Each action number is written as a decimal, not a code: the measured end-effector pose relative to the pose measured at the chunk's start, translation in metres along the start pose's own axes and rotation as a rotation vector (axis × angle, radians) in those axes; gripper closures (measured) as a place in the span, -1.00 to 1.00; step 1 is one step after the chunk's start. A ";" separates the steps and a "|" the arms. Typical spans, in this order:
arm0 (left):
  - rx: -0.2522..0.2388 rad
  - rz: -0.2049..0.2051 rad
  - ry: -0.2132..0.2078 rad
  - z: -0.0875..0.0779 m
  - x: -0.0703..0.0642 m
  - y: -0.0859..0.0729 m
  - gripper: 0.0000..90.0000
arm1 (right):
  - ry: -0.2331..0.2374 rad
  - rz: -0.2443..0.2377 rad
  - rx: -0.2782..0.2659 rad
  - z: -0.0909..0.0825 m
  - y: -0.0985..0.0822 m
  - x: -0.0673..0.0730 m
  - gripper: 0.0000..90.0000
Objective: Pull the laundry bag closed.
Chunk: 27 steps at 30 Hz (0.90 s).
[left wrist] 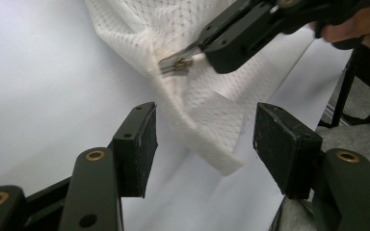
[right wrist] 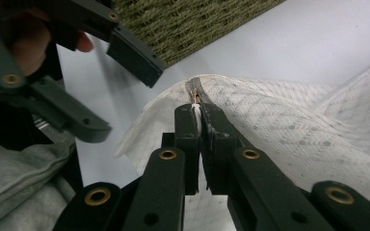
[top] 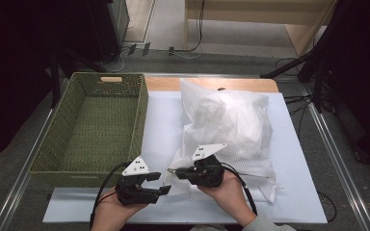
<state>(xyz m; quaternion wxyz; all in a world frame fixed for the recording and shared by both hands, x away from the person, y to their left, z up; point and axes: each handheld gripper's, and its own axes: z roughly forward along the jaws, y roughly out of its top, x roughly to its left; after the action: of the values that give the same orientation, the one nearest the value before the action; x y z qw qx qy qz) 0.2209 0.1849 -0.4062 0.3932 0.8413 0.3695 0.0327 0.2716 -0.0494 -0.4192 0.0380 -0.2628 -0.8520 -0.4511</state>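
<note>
A stuffed white mesh bag (top: 226,125) lies on the pale sheet, right of a green woven basket (top: 139,120). My right gripper (top: 172,171) is at the bag's near left corner, shut on the brass zipper pull (right wrist: 196,98) at the end of the zip. In the left gripper view the right gripper (left wrist: 212,45) pinches that pull (left wrist: 176,64) and lifts the mesh a little. My left gripper (top: 160,183) stands open just left of it. The bag's loose corner (left wrist: 207,144) hangs between its pads (left wrist: 139,144) without touching them.
The basket is empty and fills the table's left half. The pale sheet (top: 164,120) shows between basket and bag. Cables and stand legs (top: 298,62) lie on the floor beyond the far edge. A grey sleeve (right wrist: 24,168) is at the near edge.
</note>
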 end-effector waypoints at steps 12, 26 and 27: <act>0.057 0.001 -0.025 0.018 0.004 0.025 0.07 | 0.005 0.008 -0.032 -0.022 -0.004 0.002 0.93; 0.162 -0.019 -0.121 0.041 0.012 0.038 0.62 | 0.009 0.005 -0.039 -0.026 -0.005 0.004 0.93; 0.164 -0.017 -0.121 0.041 0.012 0.039 0.66 | 0.010 0.006 -0.040 -0.026 -0.005 0.003 0.93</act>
<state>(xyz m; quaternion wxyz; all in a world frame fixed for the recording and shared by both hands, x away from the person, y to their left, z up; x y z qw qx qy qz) 0.2673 0.1502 -0.4106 0.3447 0.8680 0.3535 -0.0519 0.2618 -0.0709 -0.4062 0.0383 -0.2638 -0.8419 -0.4693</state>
